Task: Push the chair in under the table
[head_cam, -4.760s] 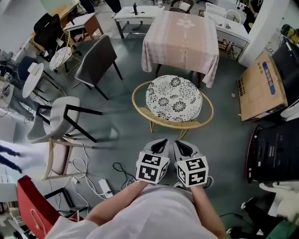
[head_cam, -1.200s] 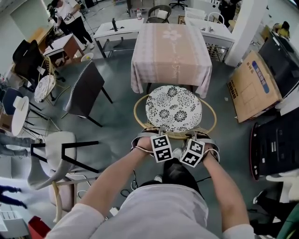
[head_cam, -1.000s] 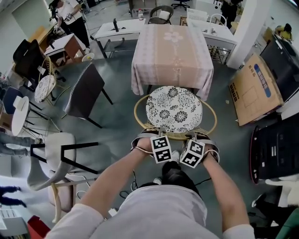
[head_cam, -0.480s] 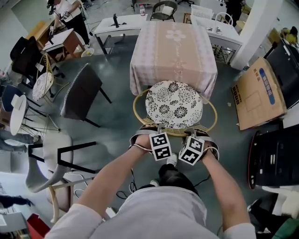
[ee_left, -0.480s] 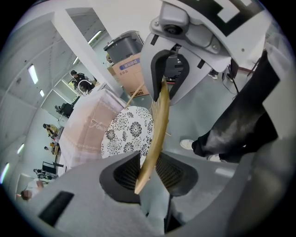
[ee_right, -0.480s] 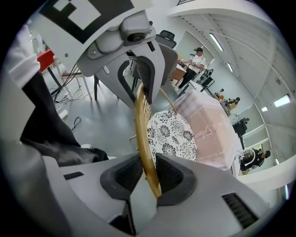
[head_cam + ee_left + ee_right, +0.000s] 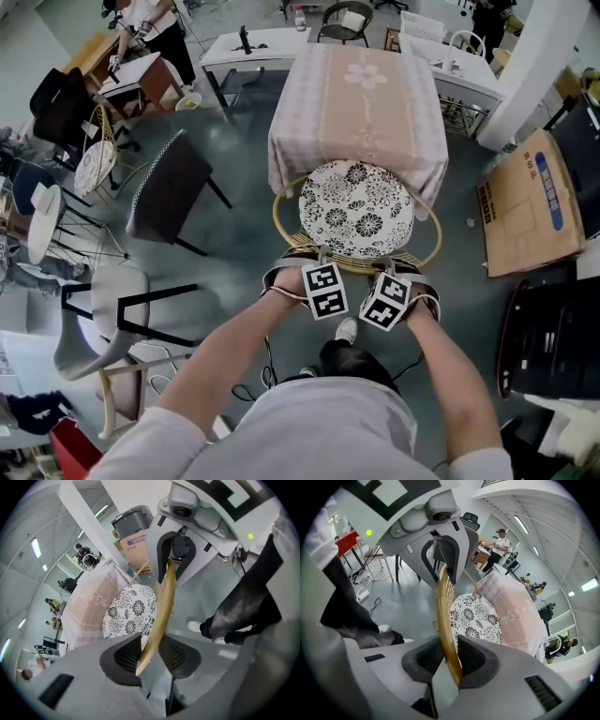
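Head view first: the round rattan chair (image 7: 281,221) with its black-and-white floral cushion (image 7: 355,208) sits on the grey floor right in front of the square table under a pink cloth (image 7: 361,89). The cushion's far edge meets the hanging hem, and most of the seat is out on the near side. Both tools are down on the chair's near rim, side by side and close together, the left gripper (image 7: 312,257) left of the right gripper (image 7: 391,262), with the person's arms stretched out behind them. Over to the left gripper view: the left gripper (image 7: 150,652) has the curved rattan rim (image 7: 163,599) running up between its jaws. Those jaws have just been opening, and the rim leans against one ribbed pad with a gap showing at the other, so it is not clamped. The cushion and pink cloth lie beyond, and the right gripper (image 7: 171,555) sits further along the same rim. Now the right gripper view: the right gripper (image 7: 450,660) has its jaws closed snugly on the rattan rim (image 7: 443,604), pads tight on both sides. The left gripper (image 7: 442,557) is further along the rim, with the cushion and table beyond.
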A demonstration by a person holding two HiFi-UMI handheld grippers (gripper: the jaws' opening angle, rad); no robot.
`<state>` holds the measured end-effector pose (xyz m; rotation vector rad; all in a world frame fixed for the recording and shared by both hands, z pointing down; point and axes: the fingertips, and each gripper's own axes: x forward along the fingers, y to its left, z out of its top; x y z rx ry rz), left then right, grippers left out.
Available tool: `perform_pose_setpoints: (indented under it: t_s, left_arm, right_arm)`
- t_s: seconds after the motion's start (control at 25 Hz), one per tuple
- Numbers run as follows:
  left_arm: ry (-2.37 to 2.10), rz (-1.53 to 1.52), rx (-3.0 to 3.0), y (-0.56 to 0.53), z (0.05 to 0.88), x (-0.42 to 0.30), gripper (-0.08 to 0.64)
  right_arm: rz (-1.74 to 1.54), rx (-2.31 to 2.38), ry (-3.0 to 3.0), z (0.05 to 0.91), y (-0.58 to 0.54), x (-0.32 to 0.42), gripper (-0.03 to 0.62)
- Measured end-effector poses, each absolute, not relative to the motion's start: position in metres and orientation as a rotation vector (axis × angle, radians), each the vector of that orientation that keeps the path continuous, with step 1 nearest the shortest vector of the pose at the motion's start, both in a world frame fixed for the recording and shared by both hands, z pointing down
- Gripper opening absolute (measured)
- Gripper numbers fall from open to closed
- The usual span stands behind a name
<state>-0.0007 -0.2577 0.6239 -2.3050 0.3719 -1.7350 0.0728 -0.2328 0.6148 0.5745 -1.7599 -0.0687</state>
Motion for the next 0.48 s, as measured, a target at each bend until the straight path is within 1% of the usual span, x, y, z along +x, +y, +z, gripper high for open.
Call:
perform_pose_setpoints:
  t_s: [0.48]
  left_arm:
    - [0.416,-1.805,-2.269,-0.29,0.624,0.005,0.11]
  right_arm:
    - [-0.109,0.531,-1.813,0.612,-0.266,0.077,0.069]
